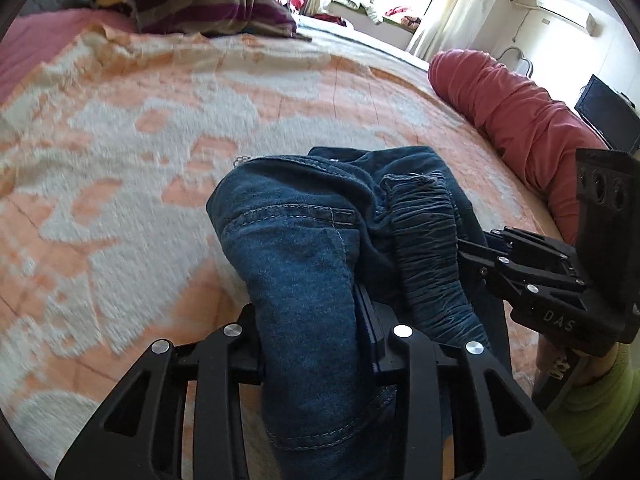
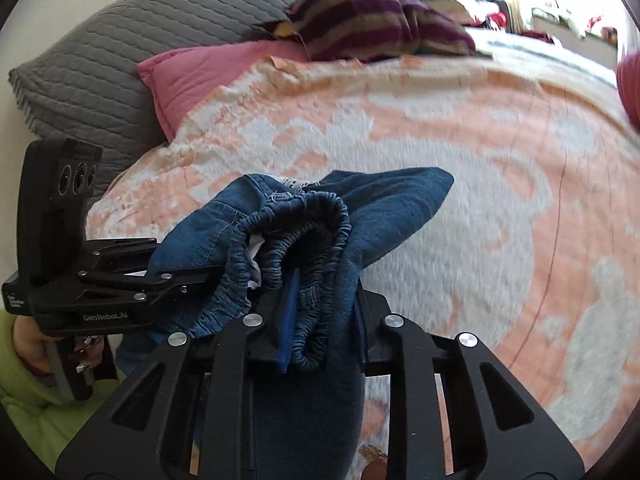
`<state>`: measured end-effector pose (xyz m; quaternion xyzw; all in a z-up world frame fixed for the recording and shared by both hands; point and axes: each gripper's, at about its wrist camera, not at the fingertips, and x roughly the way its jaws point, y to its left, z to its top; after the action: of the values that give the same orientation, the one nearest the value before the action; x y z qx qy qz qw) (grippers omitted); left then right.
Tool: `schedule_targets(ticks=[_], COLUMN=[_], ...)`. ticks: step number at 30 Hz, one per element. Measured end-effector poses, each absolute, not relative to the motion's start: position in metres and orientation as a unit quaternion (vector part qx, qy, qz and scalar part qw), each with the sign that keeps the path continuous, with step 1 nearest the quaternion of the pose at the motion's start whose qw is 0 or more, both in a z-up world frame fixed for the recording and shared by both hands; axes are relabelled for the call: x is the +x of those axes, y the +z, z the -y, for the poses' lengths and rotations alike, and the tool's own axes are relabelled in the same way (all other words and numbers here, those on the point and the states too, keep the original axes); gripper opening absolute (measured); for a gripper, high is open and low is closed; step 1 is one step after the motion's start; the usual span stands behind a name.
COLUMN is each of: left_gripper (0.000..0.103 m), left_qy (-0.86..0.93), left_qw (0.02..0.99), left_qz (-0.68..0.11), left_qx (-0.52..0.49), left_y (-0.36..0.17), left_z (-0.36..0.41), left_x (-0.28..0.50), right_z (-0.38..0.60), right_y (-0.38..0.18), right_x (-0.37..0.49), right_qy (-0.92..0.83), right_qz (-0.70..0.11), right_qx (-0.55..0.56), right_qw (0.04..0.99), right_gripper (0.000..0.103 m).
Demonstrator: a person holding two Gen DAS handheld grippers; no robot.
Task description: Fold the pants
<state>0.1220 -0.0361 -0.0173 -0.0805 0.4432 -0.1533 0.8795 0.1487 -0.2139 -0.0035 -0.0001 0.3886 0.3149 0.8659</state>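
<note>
Dark blue denim pants (image 1: 296, 240) with an elastic waistband (image 2: 304, 216) hang bunched above an orange and white bedspread (image 1: 160, 152). In the left wrist view my left gripper (image 1: 312, 320) is shut on a fold of the denim beside a pocket seam. My right gripper (image 1: 466, 254) enters from the right, its tips buried in the gathered waistband. In the right wrist view my right gripper (image 2: 320, 320) is shut on the waistband, with cloth draping over both fingers. My left gripper (image 2: 200, 276) comes in from the left and grips the neighbouring part of the pants.
A purple striped pillow (image 1: 200, 0) and a pink pillow (image 2: 200, 72) lie at the bed's head against a grey quilted cushion (image 2: 120, 40). A red bolster (image 1: 512, 112) lies along the right edge. A hand in a green sleeve (image 2: 32, 384) holds the left gripper.
</note>
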Motion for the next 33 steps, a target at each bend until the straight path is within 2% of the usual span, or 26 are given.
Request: schedule_targets(ticks=[9,27,33], left_gripper=[0.032,0.033,0.038], left_qy=[-0.134,-0.12,-0.113], left_qw=[0.895,0.895,0.89], left_qz=[-0.422,-0.427,-0.438], left_qx=[-0.056,-0.047,-0.048], left_y=[0.003,-0.018,-0.029], left_z=[0.027,0.02,0.018], left_x=[0.158,0.201,0.202], right_z=[0.2,0.185,0.182], right_y=[0.009,-0.01,-0.022], right_x=[0.194,0.227,0.23], right_qy=[0.311,0.289,0.264], right_qz=[-0.371,-0.384,-0.401], right_qx=[-0.005,-0.032,-0.05], right_qw=[0.875,0.877,0.876], right_gripper=[0.017,0.017,0.023])
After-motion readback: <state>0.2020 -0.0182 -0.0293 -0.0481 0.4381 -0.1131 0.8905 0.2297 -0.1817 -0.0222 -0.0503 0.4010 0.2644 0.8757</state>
